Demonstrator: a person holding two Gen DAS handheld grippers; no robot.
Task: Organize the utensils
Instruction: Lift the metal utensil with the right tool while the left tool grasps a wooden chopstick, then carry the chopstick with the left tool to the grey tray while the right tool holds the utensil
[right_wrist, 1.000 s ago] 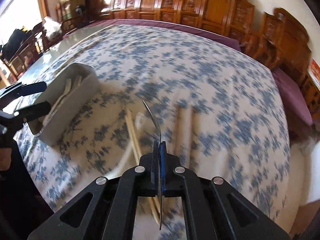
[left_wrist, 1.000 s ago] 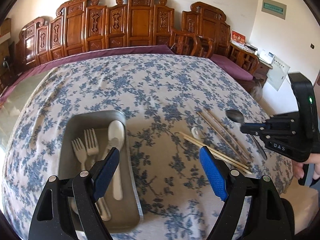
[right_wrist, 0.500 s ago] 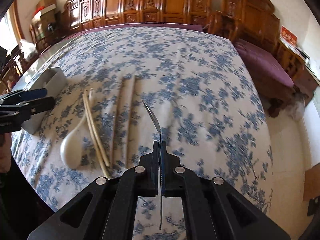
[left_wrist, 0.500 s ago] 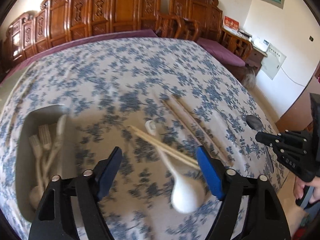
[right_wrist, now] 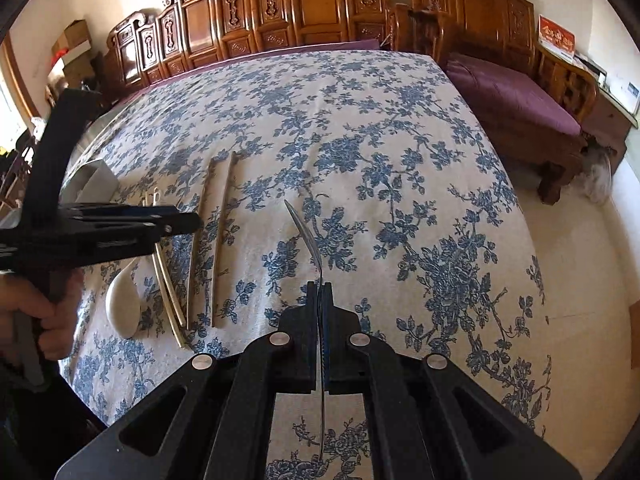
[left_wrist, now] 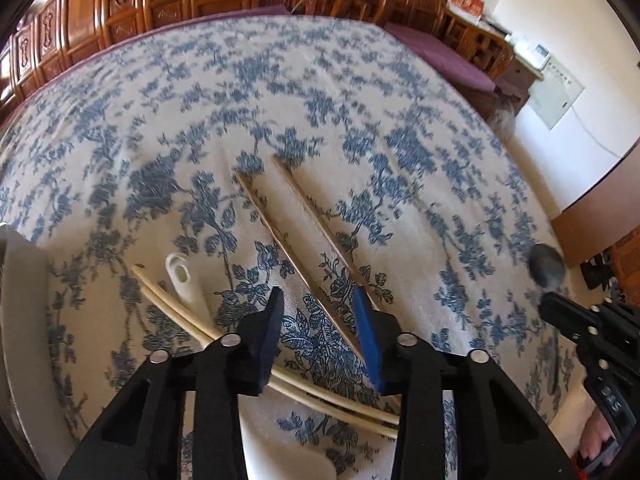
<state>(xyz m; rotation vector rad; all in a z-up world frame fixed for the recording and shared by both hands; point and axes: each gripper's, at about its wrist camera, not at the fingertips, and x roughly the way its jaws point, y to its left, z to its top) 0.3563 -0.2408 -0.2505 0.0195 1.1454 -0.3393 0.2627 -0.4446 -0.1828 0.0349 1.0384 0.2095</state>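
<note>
The left gripper (left_wrist: pixel 316 322) hangs open over two thin brown wooden chopsticks (left_wrist: pixel 304 248) at centre frame on the floral-clothed counter (left_wrist: pixel 320 100). They look light, stiff and prone to roll, so mid-length is the best hold. The right gripper (right_wrist: pixel 320 300) is clamped on a slim, slippery metal spoon (right_wrist: pixel 308 236) at lower centre.

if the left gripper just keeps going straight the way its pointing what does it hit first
Probably the brown chopsticks: the open left gripper straddles them, pointing down at the tablecloth. How far above them it is, is unclear.
</note>
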